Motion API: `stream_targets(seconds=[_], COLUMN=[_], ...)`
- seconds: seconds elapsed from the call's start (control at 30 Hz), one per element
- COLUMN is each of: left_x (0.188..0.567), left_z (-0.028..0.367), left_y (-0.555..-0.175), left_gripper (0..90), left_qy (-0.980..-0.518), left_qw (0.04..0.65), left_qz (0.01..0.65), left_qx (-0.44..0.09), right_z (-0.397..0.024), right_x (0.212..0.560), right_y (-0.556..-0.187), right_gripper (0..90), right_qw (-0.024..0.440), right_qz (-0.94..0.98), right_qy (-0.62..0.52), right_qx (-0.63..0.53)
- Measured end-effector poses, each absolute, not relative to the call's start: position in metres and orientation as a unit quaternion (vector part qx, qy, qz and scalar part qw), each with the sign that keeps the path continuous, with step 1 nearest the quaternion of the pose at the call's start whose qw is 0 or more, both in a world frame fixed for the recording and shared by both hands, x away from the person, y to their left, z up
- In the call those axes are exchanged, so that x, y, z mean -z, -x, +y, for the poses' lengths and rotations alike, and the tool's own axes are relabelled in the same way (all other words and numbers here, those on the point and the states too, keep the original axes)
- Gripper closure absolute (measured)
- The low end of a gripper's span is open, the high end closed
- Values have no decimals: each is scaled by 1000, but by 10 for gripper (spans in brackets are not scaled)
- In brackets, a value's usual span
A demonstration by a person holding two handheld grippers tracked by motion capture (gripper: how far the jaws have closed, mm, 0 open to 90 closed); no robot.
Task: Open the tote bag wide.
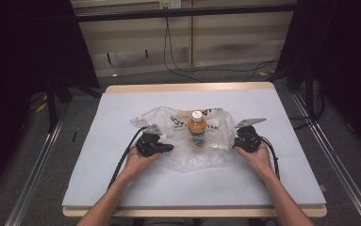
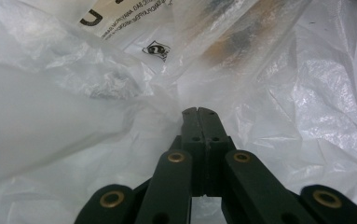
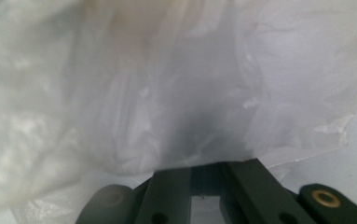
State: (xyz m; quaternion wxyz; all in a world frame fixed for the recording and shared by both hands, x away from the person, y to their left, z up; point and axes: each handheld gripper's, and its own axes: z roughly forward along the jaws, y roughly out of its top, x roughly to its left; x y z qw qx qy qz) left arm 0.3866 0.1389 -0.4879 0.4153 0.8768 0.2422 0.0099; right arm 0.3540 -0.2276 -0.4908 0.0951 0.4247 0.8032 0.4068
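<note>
A crumpled clear plastic bag [image 1: 166, 118] with dark print lies in the middle of the table. An orange bottle [image 1: 196, 124] with a white cap stands upright at the bag's centre. My left gripper [image 1: 170, 147] is at the bag's left edge. In the left gripper view its jaws [image 2: 202, 112] are pressed together, and creases in the film [image 2: 73, 116] run to their tips. The bottle shows there as a brown blur [image 2: 232, 44] through the plastic. My right gripper [image 1: 236, 141] is at the bag's right edge, and its jaws [image 3: 209, 167] are closed with the film [image 3: 167, 93] draped over their tips.
The white table top [image 1: 263, 179] has a wooden rim, with bare surface in front of and behind the bag. Black cables [image 1: 183, 66] lie on the floor beyond the far edge. Dark curtains and metal rails flank the table.
</note>
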Motion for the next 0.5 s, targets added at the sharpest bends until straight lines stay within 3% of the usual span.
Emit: stream_targets(seconds=[0.5], left_x=[450], left_z=[142], left_y=[-362], left_gripper=[900], left_qy=[-854], left_qw=[474], left_qz=[213], left_qx=[-23], right_z=[-236], right_x=[444], right_y=[-313], right_gripper=[900], right_qw=[96], right_qz=[764], right_qy=[-385], right_qx=[-509])
